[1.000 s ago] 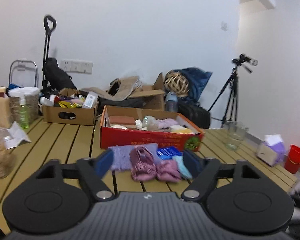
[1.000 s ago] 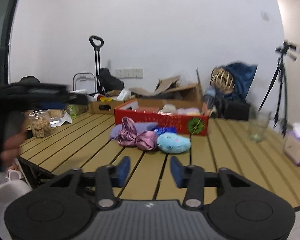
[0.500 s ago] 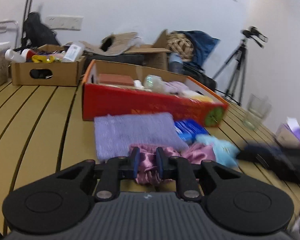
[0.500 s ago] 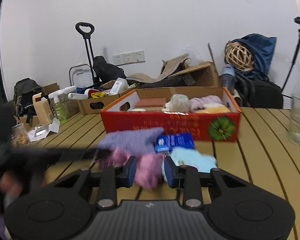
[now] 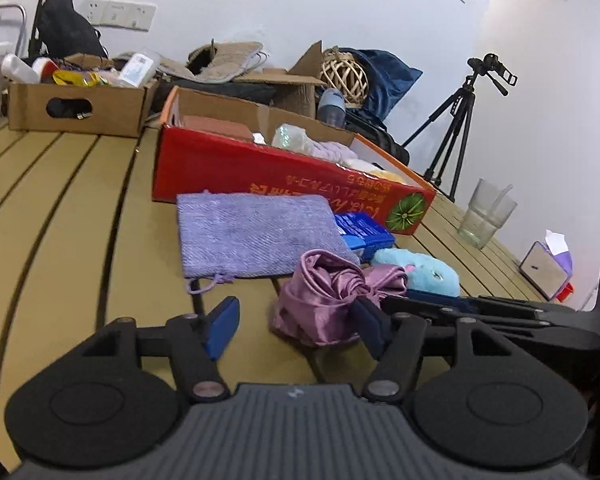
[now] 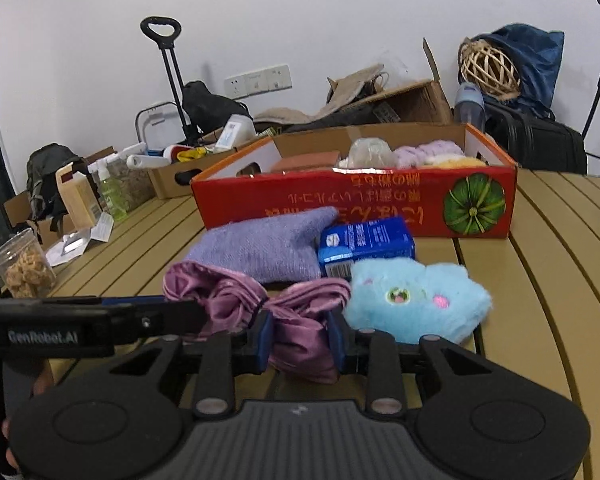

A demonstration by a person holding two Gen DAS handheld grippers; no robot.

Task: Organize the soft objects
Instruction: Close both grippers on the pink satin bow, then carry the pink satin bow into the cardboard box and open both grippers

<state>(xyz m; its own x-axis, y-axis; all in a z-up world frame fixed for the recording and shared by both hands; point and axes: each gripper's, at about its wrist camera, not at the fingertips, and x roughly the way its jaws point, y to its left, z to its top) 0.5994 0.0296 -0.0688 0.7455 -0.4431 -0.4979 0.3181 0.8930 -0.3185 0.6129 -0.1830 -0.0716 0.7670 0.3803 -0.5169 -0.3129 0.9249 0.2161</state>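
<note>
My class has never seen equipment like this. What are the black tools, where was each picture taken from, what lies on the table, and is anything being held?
There is no robot here. A person holds a two-finger gripper in each hand, and each gripper carries a wide-angle camera that looks along its fingers. One picture comes from the left gripper, the other from the right gripper.

On the slatted table lie a purple satin bundle, a lilac knitted pouch, a blue packet and a pale blue plush toy. Behind them stands a red box that already has things in it.

The right gripper pinches the satin bundle. The left gripper's jaws have just been opening, and the bundle sits by one finger, unpinched.
</note>
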